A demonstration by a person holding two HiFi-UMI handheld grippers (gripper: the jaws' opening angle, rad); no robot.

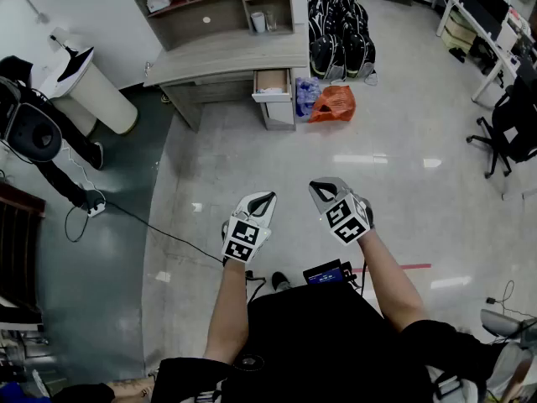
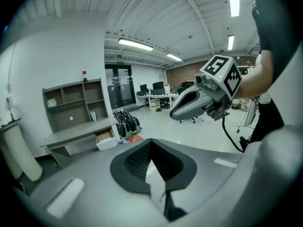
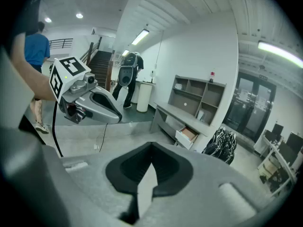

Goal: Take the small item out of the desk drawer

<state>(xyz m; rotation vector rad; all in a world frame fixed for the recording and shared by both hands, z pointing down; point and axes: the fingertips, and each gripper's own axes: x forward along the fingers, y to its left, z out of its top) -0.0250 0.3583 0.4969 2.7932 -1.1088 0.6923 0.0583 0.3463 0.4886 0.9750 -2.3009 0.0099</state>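
Note:
The grey desk stands far ahead across the floor, with one drawer pulled out at its right end. From here I cannot make out what lies inside it. My left gripper and right gripper hang side by side in mid-air, well short of the desk, both shut and empty. In the left gripper view the jaws meet with nothing between them; the drawer is small and distant, and the right gripper floats alongside. The right gripper view shows its own jaws closed, the drawer and the left gripper.
A shelf hutch sits on the desk. An orange bag lies right of the drawer, and black bags stand behind it. A white bin and a person are at the left, an office chair at the right. A cable crosses the floor.

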